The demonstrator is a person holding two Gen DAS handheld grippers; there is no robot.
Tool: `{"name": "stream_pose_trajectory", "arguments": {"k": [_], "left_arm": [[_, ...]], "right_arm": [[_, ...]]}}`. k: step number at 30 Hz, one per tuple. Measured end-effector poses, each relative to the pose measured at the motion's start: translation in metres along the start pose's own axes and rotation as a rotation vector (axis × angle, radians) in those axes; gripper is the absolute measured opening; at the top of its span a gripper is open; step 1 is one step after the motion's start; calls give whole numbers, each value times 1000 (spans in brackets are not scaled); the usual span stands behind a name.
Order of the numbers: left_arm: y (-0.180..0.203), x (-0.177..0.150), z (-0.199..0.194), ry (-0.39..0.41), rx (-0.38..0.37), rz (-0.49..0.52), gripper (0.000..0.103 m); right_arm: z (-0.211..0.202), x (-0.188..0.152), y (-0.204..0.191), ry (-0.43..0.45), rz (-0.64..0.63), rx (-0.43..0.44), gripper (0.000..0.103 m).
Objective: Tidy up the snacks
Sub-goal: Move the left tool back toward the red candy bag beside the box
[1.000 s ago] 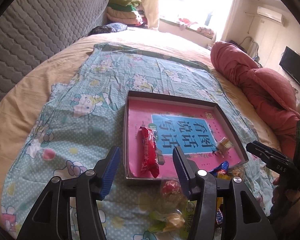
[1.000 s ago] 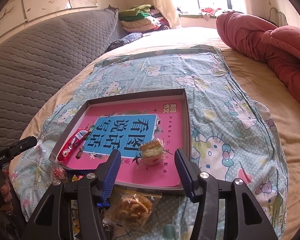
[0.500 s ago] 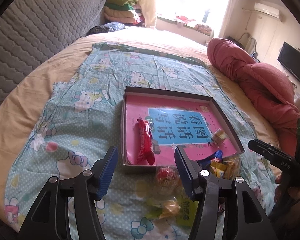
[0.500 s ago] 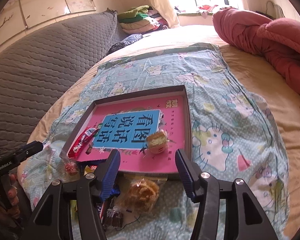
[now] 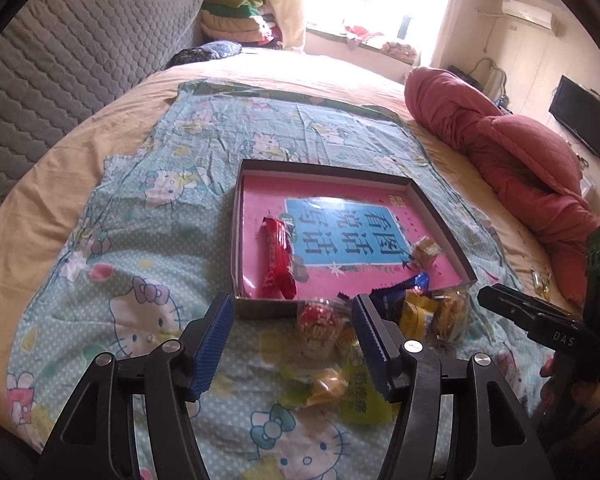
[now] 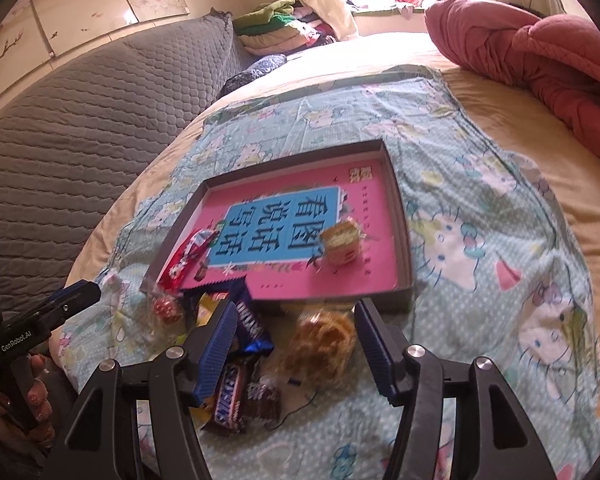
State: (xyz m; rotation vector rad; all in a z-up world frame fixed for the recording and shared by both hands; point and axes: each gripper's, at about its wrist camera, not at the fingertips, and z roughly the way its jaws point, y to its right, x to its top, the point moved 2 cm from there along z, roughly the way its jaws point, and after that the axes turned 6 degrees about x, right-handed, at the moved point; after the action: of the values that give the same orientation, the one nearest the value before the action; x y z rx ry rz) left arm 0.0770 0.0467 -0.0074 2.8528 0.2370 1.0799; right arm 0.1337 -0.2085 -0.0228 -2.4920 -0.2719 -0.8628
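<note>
Two grippers hang over a bed with a cat-print cloth (image 5: 148, 264). One flat box (image 5: 236, 240) with a pink book in its bottom sits on the cloth. Two snacks lie in the box: one long red bar (image 5: 278, 258) by the left wall, and one small wrapped cake (image 6: 340, 242) near the right side.

More snacks lie in a pile on the cloth, just in front of the box. From left to right in the right wrist view: one round red candy (image 6: 165, 309), two brown and blue chocolate bars (image 6: 230, 398), one small dark sweet (image 6: 265, 396), and one clear bag of crisp yellow bits (image 6: 324, 344).

The left gripper (image 5: 292, 334) is spreading wider, and the red candy shows between its tips, not pinched. The right gripper (image 6: 294, 340) is half spread above the clear bag, not squeezing it.
</note>
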Motion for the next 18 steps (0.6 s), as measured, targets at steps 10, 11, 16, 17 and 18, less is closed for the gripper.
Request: {"name": "stream_pose_trajectory", "arguments": {"k": [10,11,16,17,18], "left_arm": [[4,-14,-2,-32,-18,17,65],[4,-14,-2,-33,-18,16,65],[3,-18,3,-47,-30,2,65],[4,-19,5,-50,-33,3,65],[5,-20,8,-58,-34,5,65]], "right_arm": [[2,-12,-11,-29,-24,-12,61],[2,-13,-11,-34,-23,-15,61],[4,-19,-10,-54,-21,-36,61],[4,-20,-10,-57,-22,-38,61],[5,-21,-11,-60,-24,-41,61]]}}
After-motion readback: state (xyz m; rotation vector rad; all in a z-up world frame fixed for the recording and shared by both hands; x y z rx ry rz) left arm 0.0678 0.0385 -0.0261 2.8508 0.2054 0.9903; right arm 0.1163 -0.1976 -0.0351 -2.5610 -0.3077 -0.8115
